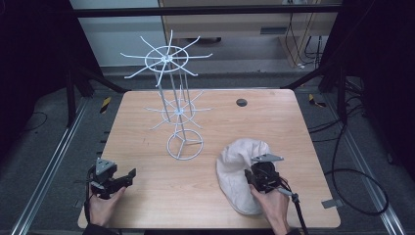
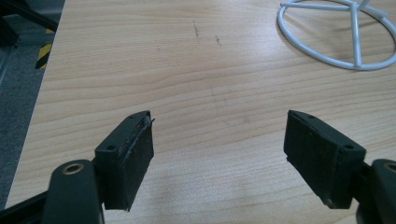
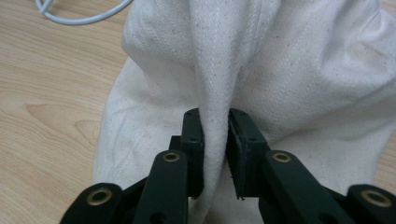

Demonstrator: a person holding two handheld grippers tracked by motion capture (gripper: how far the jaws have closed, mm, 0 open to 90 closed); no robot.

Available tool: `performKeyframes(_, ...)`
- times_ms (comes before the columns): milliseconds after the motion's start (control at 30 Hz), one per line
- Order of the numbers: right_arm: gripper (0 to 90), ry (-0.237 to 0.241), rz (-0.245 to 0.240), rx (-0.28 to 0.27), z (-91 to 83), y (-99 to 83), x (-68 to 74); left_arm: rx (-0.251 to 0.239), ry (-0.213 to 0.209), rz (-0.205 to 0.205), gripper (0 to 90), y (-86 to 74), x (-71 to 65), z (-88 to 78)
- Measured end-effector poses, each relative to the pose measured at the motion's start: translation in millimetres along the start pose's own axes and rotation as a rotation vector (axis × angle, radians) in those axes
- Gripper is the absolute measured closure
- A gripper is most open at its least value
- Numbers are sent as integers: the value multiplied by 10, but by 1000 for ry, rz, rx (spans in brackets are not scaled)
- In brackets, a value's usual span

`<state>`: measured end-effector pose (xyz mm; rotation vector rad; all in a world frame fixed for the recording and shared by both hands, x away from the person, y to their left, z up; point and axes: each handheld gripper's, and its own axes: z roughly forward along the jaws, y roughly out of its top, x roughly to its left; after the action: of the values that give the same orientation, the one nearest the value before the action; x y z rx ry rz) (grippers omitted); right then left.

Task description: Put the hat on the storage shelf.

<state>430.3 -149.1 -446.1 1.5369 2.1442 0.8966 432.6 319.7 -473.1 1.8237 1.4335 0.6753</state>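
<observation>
A crumpled white cloth (image 1: pixel 241 166) lies on the wooden table (image 1: pixel 147 196) at the front right. My right gripper (image 1: pixel 252 177) rests on it, and in the right gripper view its jaws (image 3: pixel 215 122) pinch a raised fold of the cloth (image 3: pixel 299 70) between the pads. A white wire rack (image 1: pixel 178 117) with spoked tiers stands behind the table's middle on a ring base (image 2: pixel 327 32). At the front left a hand holds my left gripper (image 1: pixel 128 175), and its jaws (image 2: pixel 218 140) stand wide open over bare wood.
A small dark round disc (image 1: pixel 241 102) is set in the tabletop at the back right. Black cables (image 1: pixel 342 181) run over the floor to the right of the table. Metal rails (image 1: pixel 49 166) flank the left side.
</observation>
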Motion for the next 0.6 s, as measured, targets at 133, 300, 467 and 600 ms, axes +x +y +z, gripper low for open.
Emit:
performKeyframes(133,853,10,15,14,12,-2,-7,2,-1,1,237,0,-1,4)
performKeyframes(300,874,18,23,12,2,4,-8,1,0,-1,238,-1,2,3)
performKeyframes(467,876,17,19,-10,-57,24,-15,1,0,-2,239,0,5,0)
performKeyframes(600,877,21,21,-40,-121,40,-43,1,0,-1,239,1,2,1)
